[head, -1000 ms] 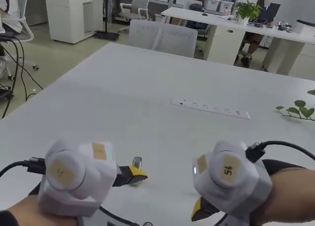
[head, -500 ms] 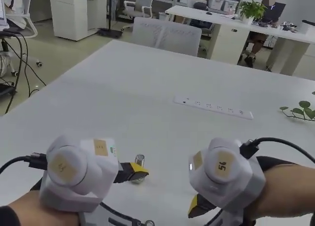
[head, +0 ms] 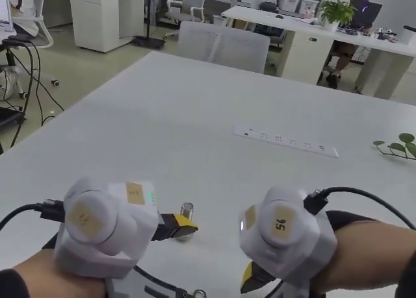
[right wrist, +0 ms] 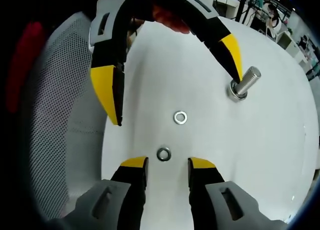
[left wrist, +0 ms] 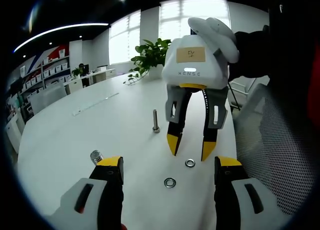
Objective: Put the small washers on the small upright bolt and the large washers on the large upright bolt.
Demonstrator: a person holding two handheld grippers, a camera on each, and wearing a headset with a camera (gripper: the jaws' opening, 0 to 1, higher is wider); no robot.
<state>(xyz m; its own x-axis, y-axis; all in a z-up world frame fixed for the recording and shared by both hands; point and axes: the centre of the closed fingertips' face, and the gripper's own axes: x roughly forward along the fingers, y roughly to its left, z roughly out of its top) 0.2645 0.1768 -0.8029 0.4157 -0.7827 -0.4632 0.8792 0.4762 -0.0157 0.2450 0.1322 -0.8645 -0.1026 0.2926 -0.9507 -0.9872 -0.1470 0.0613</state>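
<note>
Two washers, flat on the white worktop point(left wrist: 75, 135), neither yet on a bolt.

First washer point(right wrist: 163, 154): just ahead of your right hand-held gripper point(right wrist: 168, 163), in line with the gap between its jaws. Those jaws stand partly open and hold nothing.

Second washer point(right wrist: 180, 118): just beyond the first, between the widely spread jaws of your left hand-held gripper point(left wrist: 170, 162), which is also empty.

Large upright bolt point(right wrist: 244, 84): close against one left jaw tip; you cannot tell whether they touch.

Small upright bolt point(left wrist: 156, 121): farther out, beyond the right hand-held gripper's tips.

Power strip point(head: 286, 143): well apart, mid-worktop.
</note>
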